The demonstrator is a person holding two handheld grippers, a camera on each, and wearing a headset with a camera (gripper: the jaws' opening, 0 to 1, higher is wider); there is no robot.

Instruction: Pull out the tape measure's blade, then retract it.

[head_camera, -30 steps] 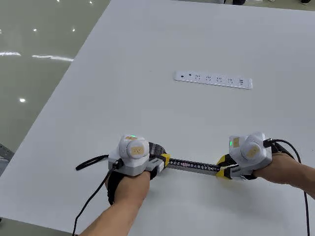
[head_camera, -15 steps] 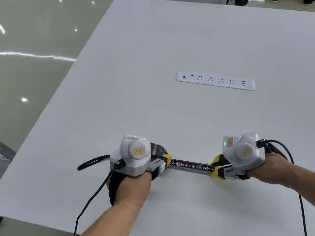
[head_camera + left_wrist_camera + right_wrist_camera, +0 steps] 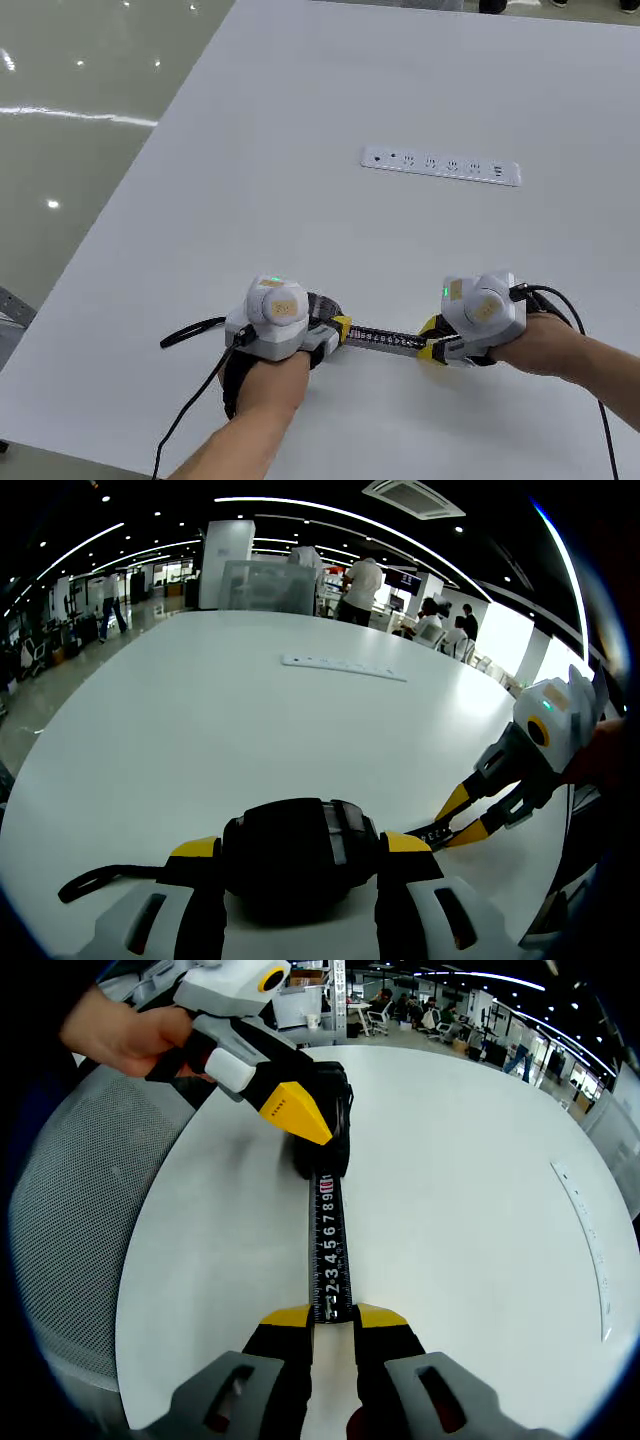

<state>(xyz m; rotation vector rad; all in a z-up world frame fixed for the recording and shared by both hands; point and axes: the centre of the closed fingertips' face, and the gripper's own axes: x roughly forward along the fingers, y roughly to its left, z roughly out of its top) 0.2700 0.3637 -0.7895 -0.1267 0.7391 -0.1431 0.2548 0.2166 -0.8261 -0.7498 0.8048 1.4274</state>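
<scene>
The right claw (image 3: 432, 340) has come in toward the left one since a second ago, and the bare stretch of blade (image 3: 385, 340) between them is shorter. The tape measure (image 3: 290, 855) sits on the desk (image 3: 300, 150) close to its near edge, its black case clenched between the yellow tips of the left claw (image 3: 300, 845). The blade (image 3: 328, 1245) runs flat along the desk from the case to the right claw (image 3: 333, 1315), whose tips are pressed together on the blade's free end. A black wrist strap (image 3: 190, 330) trails from the case toward the desk's left edge.

Ahead of both claws the desk lies open up to a white power strip (image 3: 440, 167), which is well apart from the tape. To the left, the desk edge slants away over a glossy floor (image 3: 80, 130). Little room remains behind the hands before the near edge.

In the head view the left gripper's body covers most of the case. The hook at the blade's tip is hidden between the right claw's tips. A cable (image 3: 185, 410) from the left gripper drops past the near edge and is cut off.
</scene>
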